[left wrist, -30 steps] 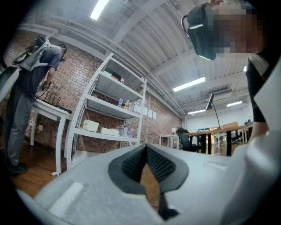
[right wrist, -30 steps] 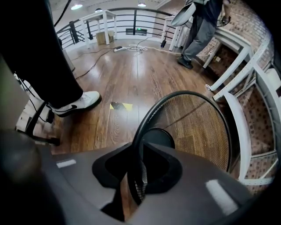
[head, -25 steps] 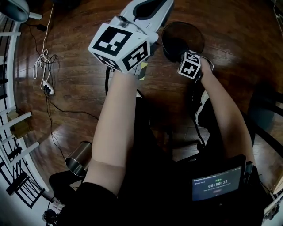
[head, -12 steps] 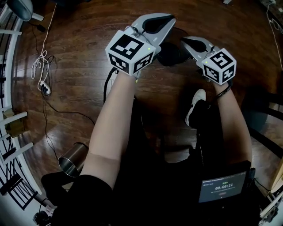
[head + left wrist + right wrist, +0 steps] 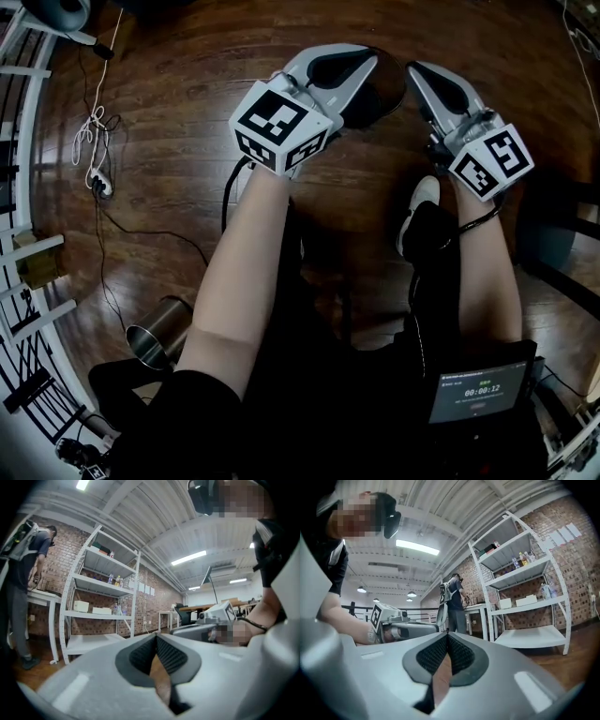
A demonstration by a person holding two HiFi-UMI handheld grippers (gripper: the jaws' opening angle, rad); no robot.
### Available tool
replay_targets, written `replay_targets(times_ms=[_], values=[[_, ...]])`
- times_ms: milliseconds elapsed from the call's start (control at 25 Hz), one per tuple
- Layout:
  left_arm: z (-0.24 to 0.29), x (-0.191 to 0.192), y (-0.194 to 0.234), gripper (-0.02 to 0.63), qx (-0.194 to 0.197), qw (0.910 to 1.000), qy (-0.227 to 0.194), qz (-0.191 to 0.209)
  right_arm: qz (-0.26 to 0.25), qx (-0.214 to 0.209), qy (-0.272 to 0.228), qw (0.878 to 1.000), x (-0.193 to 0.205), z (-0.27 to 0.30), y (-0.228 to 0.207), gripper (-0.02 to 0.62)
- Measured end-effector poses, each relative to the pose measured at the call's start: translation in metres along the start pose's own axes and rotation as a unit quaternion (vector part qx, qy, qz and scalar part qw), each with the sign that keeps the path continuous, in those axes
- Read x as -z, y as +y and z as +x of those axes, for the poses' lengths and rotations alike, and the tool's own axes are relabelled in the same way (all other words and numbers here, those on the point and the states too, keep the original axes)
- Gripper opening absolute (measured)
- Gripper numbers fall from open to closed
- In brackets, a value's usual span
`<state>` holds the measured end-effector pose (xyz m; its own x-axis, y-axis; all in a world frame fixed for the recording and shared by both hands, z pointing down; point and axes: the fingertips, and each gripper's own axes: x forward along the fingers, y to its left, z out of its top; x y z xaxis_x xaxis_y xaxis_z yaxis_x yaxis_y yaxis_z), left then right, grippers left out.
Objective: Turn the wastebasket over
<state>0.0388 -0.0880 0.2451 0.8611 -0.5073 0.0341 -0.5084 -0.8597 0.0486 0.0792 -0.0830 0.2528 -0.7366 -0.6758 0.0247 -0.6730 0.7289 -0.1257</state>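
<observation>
1. Head view: both bare forearms reach forward side by side. The left gripper and the right gripper are held level above the dark wooden plank floor.
2. The left gripper view shows the left gripper clenched, its ribbed pads meeting at the tip with nothing between them.
3. The right gripper view shows the right gripper closed the same way, also empty.
4. The dark round wastebasket stands on the floor below and between the two grippers. It is largely covered by the left one, and neither gripper holds it.
5. To the left, well apart, lie a white power strip with its cable and a shiny steel cylindrical cup on its side.
6. Ahead in the room stands a white metal shelving rack against a brick wall, and a standing person is near it.
</observation>
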Motion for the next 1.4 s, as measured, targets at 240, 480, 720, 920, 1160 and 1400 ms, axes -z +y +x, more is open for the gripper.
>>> replay_targets(times_ms=[240,480,720,920,1160,1400], values=[[-0.011,0.013,0.003,0.000,-0.022,0.9996,-0.001,-0.018,-0.036,-0.028,0.005,0.999,0.013,0.016,0.018,0.009],[-0.013,0.016,0.005,0.000,-0.030,0.9992,-0.016,-0.021,-0.005,-0.034,-0.003,0.999,0.014,0.019,0.018,0.009],[-0.013,0.022,0.017,0.000,-0.038,0.9987,-0.014,-0.032,-0.004,-0.036,-0.008,0.999,0.011,0.025,0.015,0.009],[-0.011,0.024,0.021,0.000,-0.039,0.9982,-0.017,-0.042,0.007,-0.029,-0.009,1.000,0.015,0.026,0.006,0.009],[-0.004,0.031,0.020,0.000,-0.035,0.9984,-0.009,-0.043,0.005,-0.026,-0.007,1.000,0.017,0.029,-0.004,0.009],[-0.012,0.033,0.025,0.000,-0.039,0.9983,-0.005,-0.043,-0.002,-0.035,0.002,0.999,0.022,0.033,0.005,0.009]])
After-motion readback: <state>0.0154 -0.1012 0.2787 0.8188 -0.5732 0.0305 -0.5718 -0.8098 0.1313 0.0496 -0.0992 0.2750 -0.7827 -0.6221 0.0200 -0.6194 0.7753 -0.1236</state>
